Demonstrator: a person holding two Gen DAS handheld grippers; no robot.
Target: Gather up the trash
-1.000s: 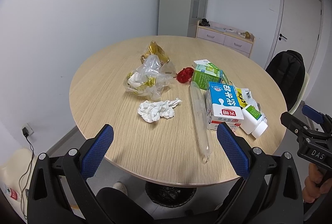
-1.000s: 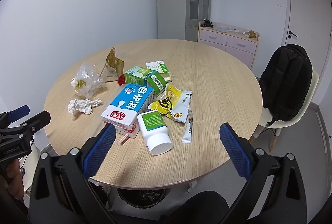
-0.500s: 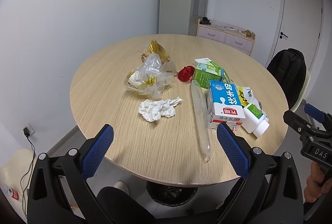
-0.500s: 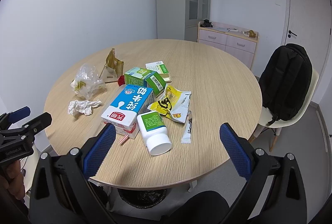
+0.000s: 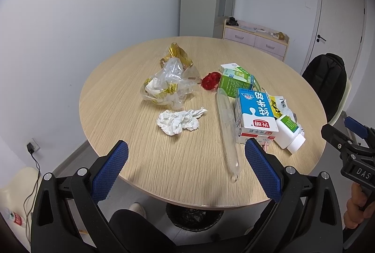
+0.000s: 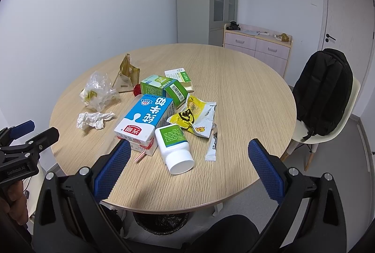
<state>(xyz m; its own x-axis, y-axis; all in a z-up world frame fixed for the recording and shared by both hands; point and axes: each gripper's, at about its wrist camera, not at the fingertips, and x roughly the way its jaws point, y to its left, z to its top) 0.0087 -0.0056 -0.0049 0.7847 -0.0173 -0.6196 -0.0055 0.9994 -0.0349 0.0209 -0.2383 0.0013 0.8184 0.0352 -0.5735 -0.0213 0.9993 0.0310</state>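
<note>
Trash sits on the round tabletop (image 6: pixel 234 88): milk carton (image 6: pixel 145 119), white bottle (image 6: pixel 174 147), crumpled tissue (image 5: pixel 178 121). I see my left hand-held gripper (image 5: pixel 186 166) and right hand-held gripper (image 6: pixel 189 164) both spread wide, holding nothing.

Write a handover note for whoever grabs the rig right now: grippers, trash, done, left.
Left hand-held gripper: open, empty, held at the near edge of the round wooden table.
Right hand-held gripper: open, empty, also at the near edge.
On the table: crumpled white tissue, clear plastic bag, blue-and-white milk carton, white bottle with green label, yellow snack wrapper, green box.
Black-lined bin sits under the table.
Done: nothing picked up.
Left: everything.
</note>
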